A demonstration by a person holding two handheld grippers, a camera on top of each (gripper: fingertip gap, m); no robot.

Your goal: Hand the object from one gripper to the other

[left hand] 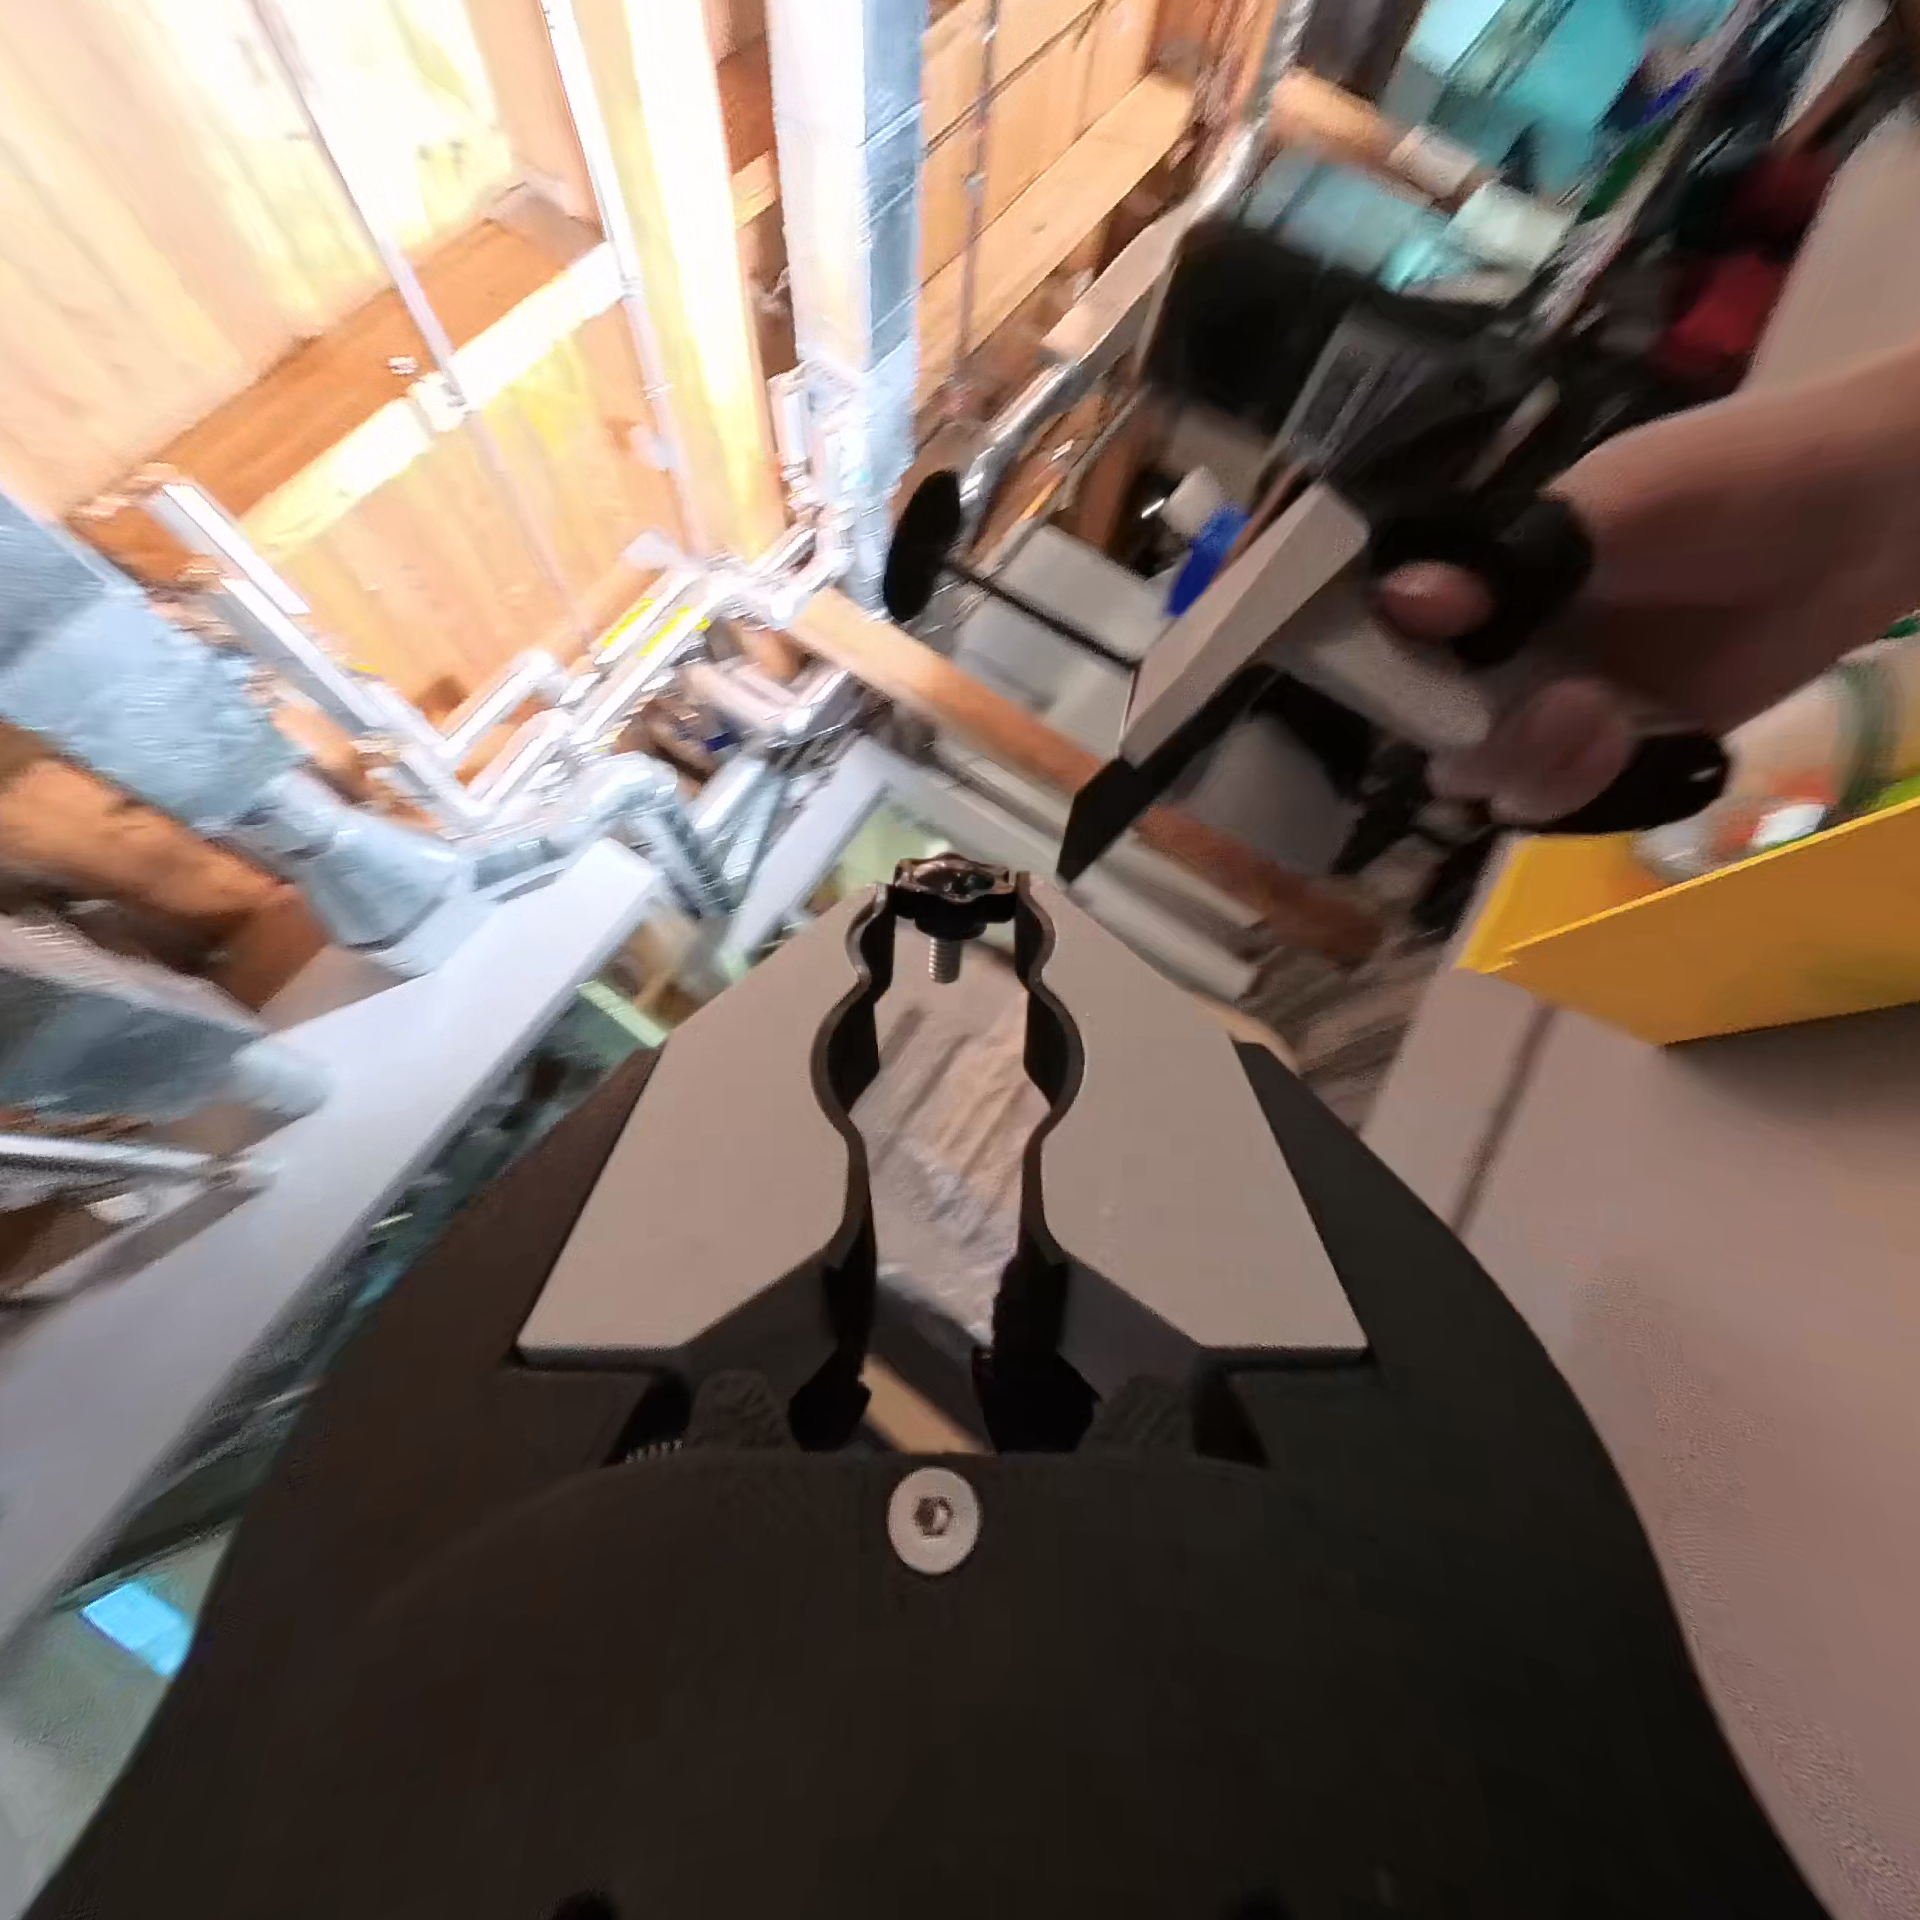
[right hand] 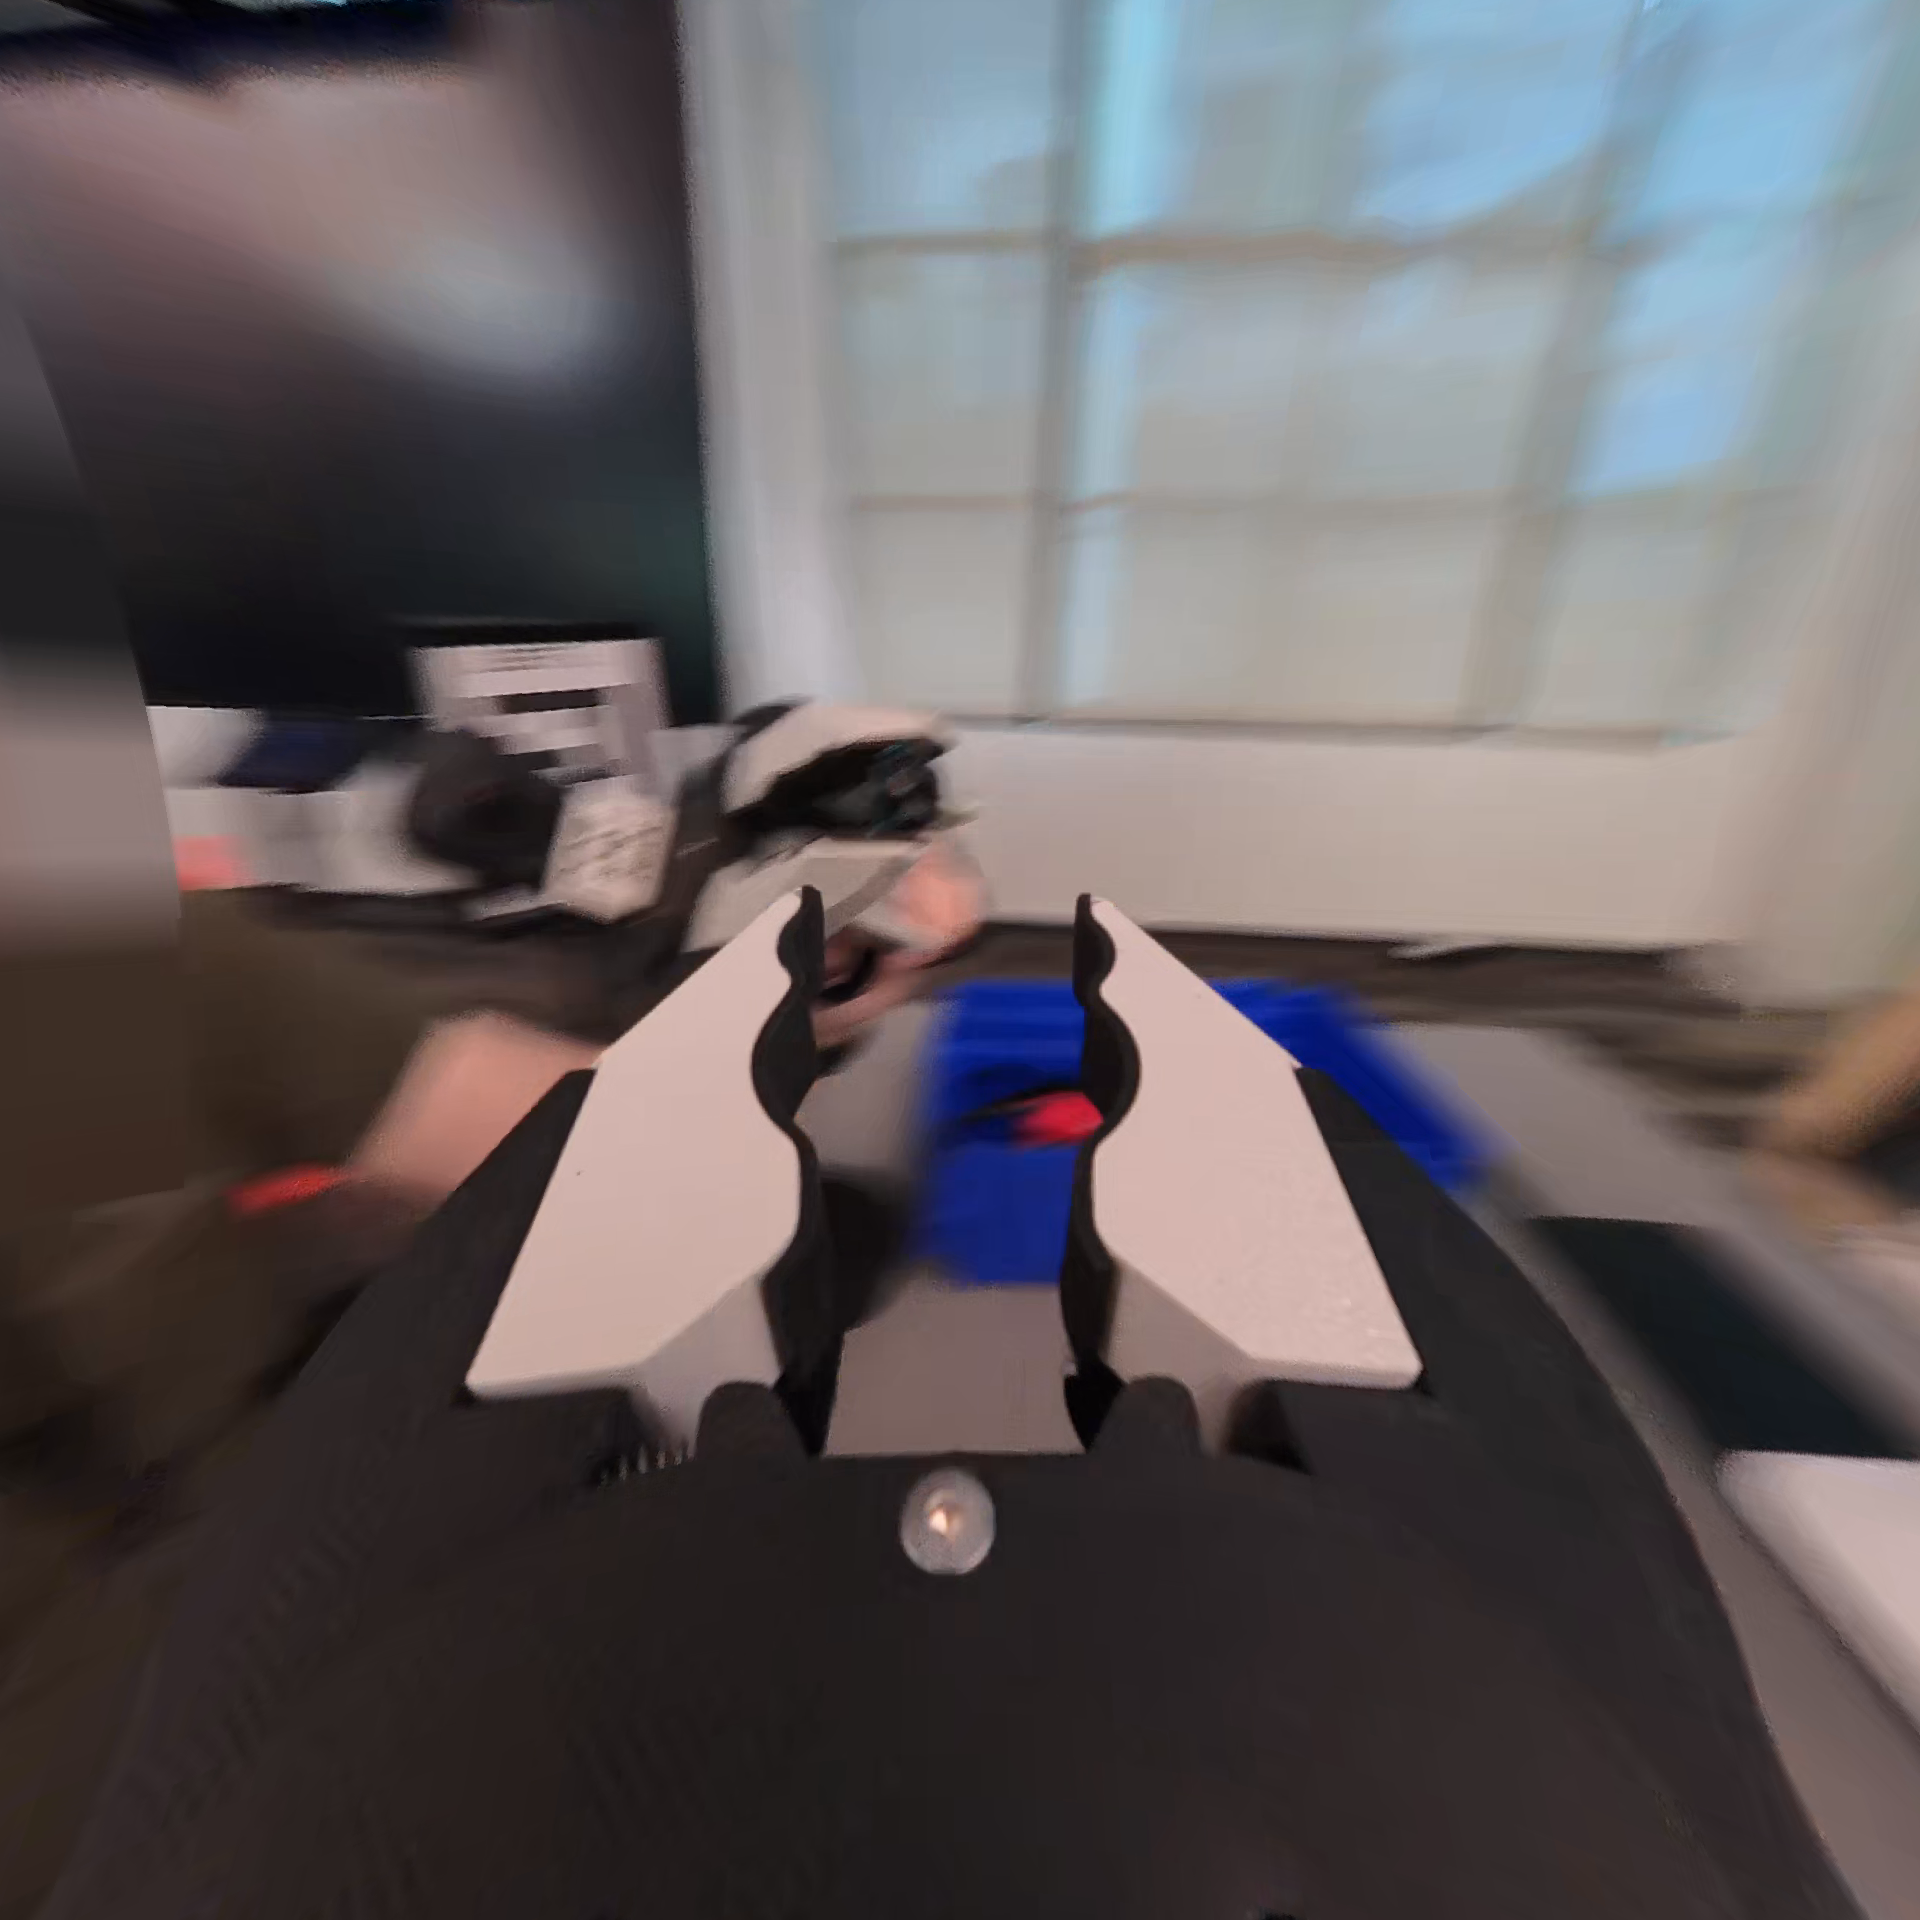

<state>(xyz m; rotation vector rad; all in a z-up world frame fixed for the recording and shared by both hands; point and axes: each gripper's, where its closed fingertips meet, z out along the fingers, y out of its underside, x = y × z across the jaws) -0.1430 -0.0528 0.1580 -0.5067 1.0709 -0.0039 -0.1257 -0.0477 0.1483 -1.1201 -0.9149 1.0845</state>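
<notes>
My left gripper (left hand: 954, 902) is shut on a small black knob with a short silver threaded stud (left hand: 948, 906), pinched at the fingertips with the stud pointing back toward the camera. It is held up in the air. The right gripper (left hand: 1091, 831) shows at the upper right of the left wrist view, held by a hand (left hand: 1621, 623), its tips just right of and above the knob, apart from it. In the right wrist view my right gripper (right hand: 943, 914) is open and empty. The other gripper shows blurred beyond its left finger (right hand: 831, 790).
A yellow bin (left hand: 1704, 935) stands on the grey table (left hand: 1662, 1299) at the right. A blue bin (right hand: 997, 1184) with something red inside sits on the table ahead of the right gripper. Wooden framing and pipes fill the far background. My two grippers' fingertips are within a few centimetres of each other.
</notes>
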